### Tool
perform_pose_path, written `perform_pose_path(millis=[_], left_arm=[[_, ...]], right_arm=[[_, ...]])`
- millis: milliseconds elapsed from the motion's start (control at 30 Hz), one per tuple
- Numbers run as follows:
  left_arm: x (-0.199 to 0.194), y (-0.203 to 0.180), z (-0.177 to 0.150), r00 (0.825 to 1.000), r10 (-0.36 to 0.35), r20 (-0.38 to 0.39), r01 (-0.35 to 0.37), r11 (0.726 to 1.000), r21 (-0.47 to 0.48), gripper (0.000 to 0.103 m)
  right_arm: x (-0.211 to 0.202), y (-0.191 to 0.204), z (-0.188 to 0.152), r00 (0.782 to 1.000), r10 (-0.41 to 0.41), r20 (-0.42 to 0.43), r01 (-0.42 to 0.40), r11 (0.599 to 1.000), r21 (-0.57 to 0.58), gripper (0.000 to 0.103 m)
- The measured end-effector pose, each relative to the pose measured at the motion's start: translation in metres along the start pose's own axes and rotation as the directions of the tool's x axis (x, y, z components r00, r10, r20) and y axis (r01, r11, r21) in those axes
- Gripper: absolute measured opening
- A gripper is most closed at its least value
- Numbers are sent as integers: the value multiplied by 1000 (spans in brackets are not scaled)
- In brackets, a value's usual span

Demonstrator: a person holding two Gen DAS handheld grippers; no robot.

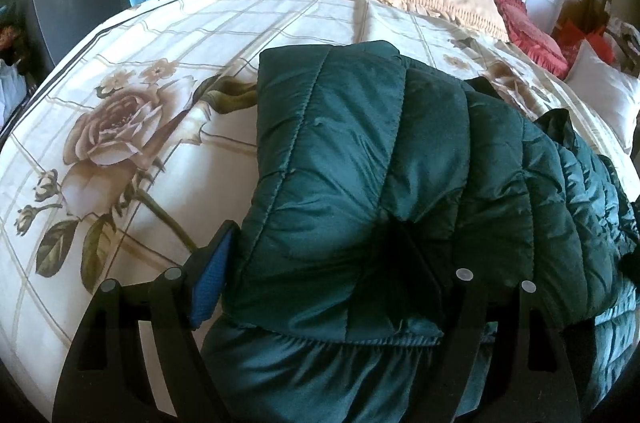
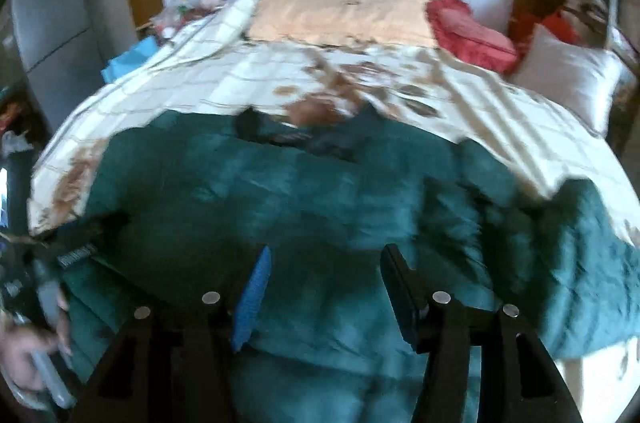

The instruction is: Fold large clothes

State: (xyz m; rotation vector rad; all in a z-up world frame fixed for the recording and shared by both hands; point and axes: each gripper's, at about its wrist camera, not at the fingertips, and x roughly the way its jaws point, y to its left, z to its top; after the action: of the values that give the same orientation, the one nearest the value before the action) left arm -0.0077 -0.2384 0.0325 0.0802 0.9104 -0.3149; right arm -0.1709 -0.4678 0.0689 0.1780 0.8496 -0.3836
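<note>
Jacket (image 1: 360, 151) sits half-folded on the bedspread (image 1: 120, 127), your left gripper (image 1: 320, 263) pinching its thick folded edge, right gripper (image 2: 324, 283) spread empty above it; slick padding could slip and unfold.

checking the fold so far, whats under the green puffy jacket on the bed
The green quilted jacket lies on the rose-print bedspread, which shows all around it. A folded-over panel sits on a lower jacket layer. Whatever lies beneath the padding itself is covered.
</note>
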Motion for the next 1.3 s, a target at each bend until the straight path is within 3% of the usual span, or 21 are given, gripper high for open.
perform_pose_path(millis=[133, 367, 533, 700, 767, 833, 1100, 1300], left_arm=[[0, 0, 1, 1000, 9, 4, -9, 1000, 6, 81], [1, -1, 0, 1000, 15, 5, -15, 1000, 0, 82], [1, 0, -1, 1000, 13, 7, -13, 1000, -3, 82], [-6, 9, 0, 999, -37, -31, 35, 998, -50, 82], [-16, 12, -2, 998, -47, -46, 45, 997, -58, 82], [-28, 11, -5, 998, -47, -40, 45, 998, -44, 82], [-95, -22, -25, 996, -74, 56, 68, 992, 107, 82], [-121, -50, -44, 990, -120, 73, 106, 980, 166, 82]], right_arm=[[24, -15, -11, 998, -8, -57, 9, 1000, 15, 54], [-4, -11, -10, 1000, -11, 4, 11, 1000, 27, 54], [21, -10, -19, 998, -23, -51, 24, 999, 24, 54], [2, -12, -19, 998, 11, -55, -7, 998, 68, 54], [-10, -15, -22, 998, 35, -47, -31, 996, 87, 60], [-23, -16, -27, 999, 38, -31, -35, 996, 84, 65], [-62, -32, -47, 999, 34, 7, -35, 993, 112, 67], [-76, -37, -60, 999, 39, 13, -40, 993, 111, 67]])
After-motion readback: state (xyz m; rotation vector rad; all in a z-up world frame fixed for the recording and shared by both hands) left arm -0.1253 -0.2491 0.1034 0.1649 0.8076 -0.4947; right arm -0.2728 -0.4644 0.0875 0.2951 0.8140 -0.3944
